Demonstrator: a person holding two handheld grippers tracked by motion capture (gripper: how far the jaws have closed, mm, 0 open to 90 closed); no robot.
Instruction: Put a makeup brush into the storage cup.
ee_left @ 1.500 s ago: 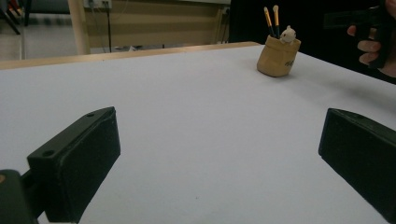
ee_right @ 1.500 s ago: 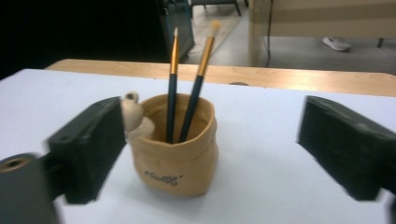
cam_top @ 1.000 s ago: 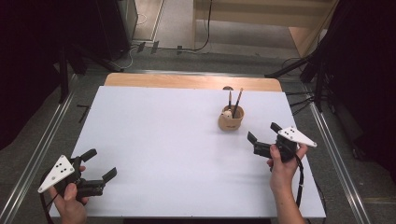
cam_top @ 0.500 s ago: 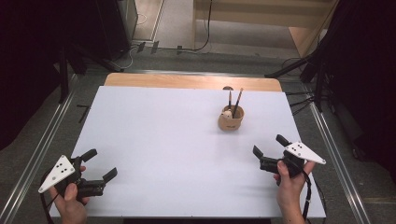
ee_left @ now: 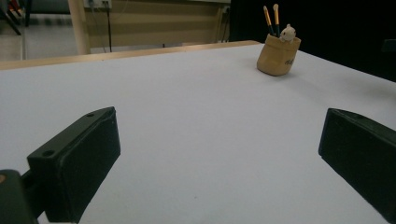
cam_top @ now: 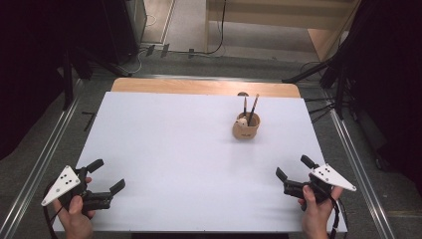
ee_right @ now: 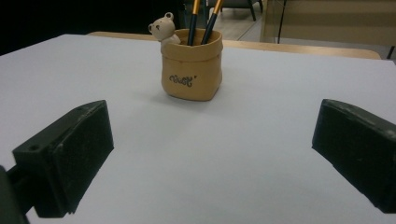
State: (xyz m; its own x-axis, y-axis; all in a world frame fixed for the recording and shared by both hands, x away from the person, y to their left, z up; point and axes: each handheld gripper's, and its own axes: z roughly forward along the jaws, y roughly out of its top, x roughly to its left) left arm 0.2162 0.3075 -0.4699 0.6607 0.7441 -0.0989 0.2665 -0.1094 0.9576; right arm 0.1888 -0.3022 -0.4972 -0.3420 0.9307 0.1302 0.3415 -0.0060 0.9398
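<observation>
A small tan pot [cam_top: 245, 129] with a bear figure on its rim holds two dark brushes [cam_top: 250, 110] and stands on the white table [cam_top: 189, 149] toward the back right. The same pot [ee_left: 278, 57] is far off in the left gripper view and the pot [ee_right: 191, 70] is closer in the right gripper view. My left gripper [cam_top: 106, 176] rests open at the front left corner with nothing between its fingers. Open too, my right gripper [cam_top: 293, 168] sits at the front right, well in front of the pot and holding nothing.
A bare wooden strip [cam_top: 199, 87] runs along the table's far edge. Metal rails [cam_top: 47, 149] flank both sides of the table. Dark stands and cables [cam_top: 343, 74] crowd the floor at the back right.
My right gripper has drawn back from beside the pot toward the front right edge of the table. The left gripper has barely moved.
</observation>
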